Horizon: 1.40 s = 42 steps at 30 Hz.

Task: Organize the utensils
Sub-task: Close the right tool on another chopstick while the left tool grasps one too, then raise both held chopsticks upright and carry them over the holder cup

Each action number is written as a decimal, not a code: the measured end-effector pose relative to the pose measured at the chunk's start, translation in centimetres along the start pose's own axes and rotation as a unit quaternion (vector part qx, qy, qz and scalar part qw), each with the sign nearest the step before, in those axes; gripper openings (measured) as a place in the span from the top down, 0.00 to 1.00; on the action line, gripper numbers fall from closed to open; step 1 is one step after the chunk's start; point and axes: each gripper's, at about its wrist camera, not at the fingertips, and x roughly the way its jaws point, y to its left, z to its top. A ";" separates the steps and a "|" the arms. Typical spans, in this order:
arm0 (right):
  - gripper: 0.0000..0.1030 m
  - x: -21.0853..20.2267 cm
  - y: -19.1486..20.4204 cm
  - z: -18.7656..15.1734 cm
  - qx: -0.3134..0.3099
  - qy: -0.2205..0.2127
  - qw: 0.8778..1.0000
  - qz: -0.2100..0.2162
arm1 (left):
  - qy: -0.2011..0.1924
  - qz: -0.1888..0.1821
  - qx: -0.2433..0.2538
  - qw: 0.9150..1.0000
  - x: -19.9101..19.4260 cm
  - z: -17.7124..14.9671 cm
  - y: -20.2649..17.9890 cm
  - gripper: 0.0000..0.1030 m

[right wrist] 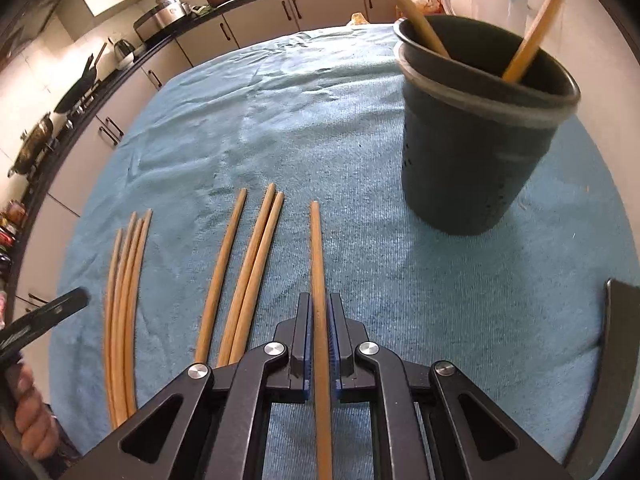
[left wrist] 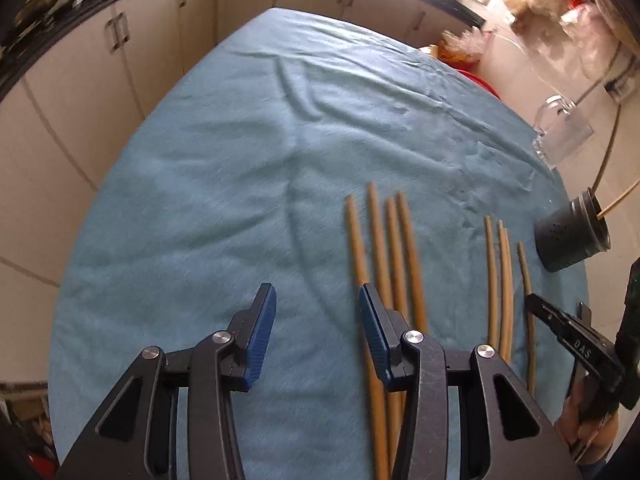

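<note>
Wooden chopsticks lie in rows on a blue cloth [right wrist: 280,120]. In the right wrist view my right gripper [right wrist: 320,304] is shut on a single chopstick [right wrist: 316,248] that runs between its pads and rests on the cloth. Left of it lie three chopsticks [right wrist: 248,260], then several more [right wrist: 124,300]. A dark cup [right wrist: 472,160] stands ahead to the right with two chopsticks [right wrist: 532,36] leaning inside. My left gripper [left wrist: 317,294] hangs open over the cloth with nothing between its fingers. Its right finger [left wrist: 372,320] overlaps the left edge of a group of chopsticks [left wrist: 394,248].
A clear glass mug [left wrist: 560,136] stands at the far right of the table, beyond the dark cup [left wrist: 572,236]. Kitchen cabinets [left wrist: 120,60] and a black counter ring the table. A dark flat object [right wrist: 612,340] lies at the right edge. A hand [right wrist: 32,420] holds the left gripper.
</note>
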 end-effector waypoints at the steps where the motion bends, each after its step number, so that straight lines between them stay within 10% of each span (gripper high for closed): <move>1: 0.93 0.0 -0.2 0.0 0.002 0.000 1.000 0.003 | 0.001 0.010 0.003 1.000 0.3 0.3 -0.4 0.59; 20: 0.92 0.5 1.4 0.9 -0.044 0.018 0.998 -0.045 | 0.011 0.110 0.030 0.993 3.0 1.1 -3.2 0.82; 27: 0.93 0.5 1.6 1.5 -0.050 0.016 0.998 -0.043 | -0.003 0.067 0.023 0.997 1.1 0.4 -2.5 0.94; 42: 0.93 -15.8 1.8 -3.5 -0.038 -0.210 0.974 0.076 | -0.187 0.008 0.038 0.982 -14.6 -3.9 -4.7 0.94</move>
